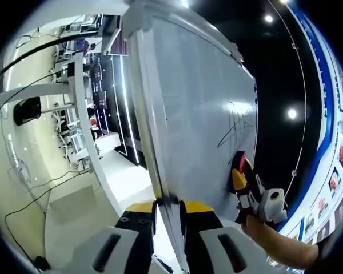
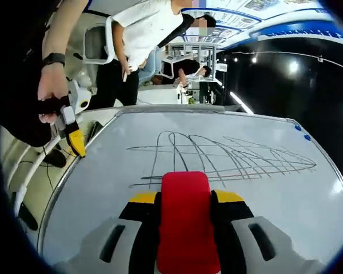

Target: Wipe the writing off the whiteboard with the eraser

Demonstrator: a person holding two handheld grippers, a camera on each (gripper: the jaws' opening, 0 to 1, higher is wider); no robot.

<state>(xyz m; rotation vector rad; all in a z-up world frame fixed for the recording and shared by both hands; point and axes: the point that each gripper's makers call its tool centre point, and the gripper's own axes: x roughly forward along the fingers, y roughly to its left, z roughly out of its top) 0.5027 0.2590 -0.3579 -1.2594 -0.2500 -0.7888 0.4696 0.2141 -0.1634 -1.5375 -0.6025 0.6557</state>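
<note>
Red eraser (image 2: 184,220), clamped between the jaws of the right tongs (image 2: 186,200), is pressed flat against the near part of the whiteboard (image 2: 286,188). Just beyond its far edge runs the writing (image 2: 228,155): a tangle of dark looping and slanting pen strokes across the middle of the board. Two small blue magnets (image 2: 302,133) sit near the board's far right corner.

Left tongs (image 1: 169,204), seen in the left gripper view, grip the metal frame edge (image 1: 150,125) of the whiteboard, one yellow-tipped jaw on either side of it. In that view the right tongs appear at the right (image 1: 242,171), held by a hand (image 1: 256,228), with the eraser against the board surface below the pen strokes (image 1: 237,128).

In the right gripper view the left tongs appear at the board's left edge (image 2: 75,140), held by a hand (image 2: 50,94) wearing a dark wristband (image 2: 54,57). Behind the board stands a person in a white shirt (image 2: 143,34); further back, another person (image 2: 186,69) leans over a bench. Dark cables (image 1: 31,200) trail over the pale floor (image 1: 74,222).
</note>
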